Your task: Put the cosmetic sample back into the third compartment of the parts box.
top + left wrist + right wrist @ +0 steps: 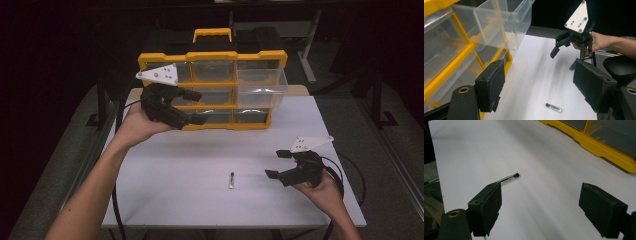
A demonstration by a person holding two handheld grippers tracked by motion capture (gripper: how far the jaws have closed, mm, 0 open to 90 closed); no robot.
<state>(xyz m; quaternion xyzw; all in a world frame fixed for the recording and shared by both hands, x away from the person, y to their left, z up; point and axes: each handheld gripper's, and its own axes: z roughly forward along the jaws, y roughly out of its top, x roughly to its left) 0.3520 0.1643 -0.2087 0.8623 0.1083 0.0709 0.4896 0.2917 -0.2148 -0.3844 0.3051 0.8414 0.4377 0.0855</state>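
a person at a white worktop (200,165) holds a hand-held gripper in each hand, seen from the high view. the left hand-held gripper (196,106) is raised at about ten o'clock of the scene, in front of the left column of a yellow-framed organiser (212,56) with clear plastic drawers; its jaws stand well apart with nothing between them. from the left gripper view the two black pads (491,82) frame bare worktop, with the yellow frame and drawers at nine to eleven o'clock.

one clear drawer (261,87) at the right end of the middle row is pulled partly out of the organiser toward the person; the same drawer hangs out over the worktop at twelve o'clock in the left gripper view, and it looks empty, though its far corners are hard to read.

the right hand-held gripper (274,164) sits low at about four o'clock of the worktop, jaws likewise apart and gripping nothing, pointing toward nine o'clock. a small slim glass vial (231,180) with a dark cap lies flat on the worktop near six o'clock, well apart from the organiser and a little to the left of the right gripper's tips. in the right gripper view the vial (507,178) lies just beyond the left pad, at about eleven o'clock, with the organiser's yellow base at one o'clock. neither gripper touches the vial. black cables trail off the worktop edges on both sides.
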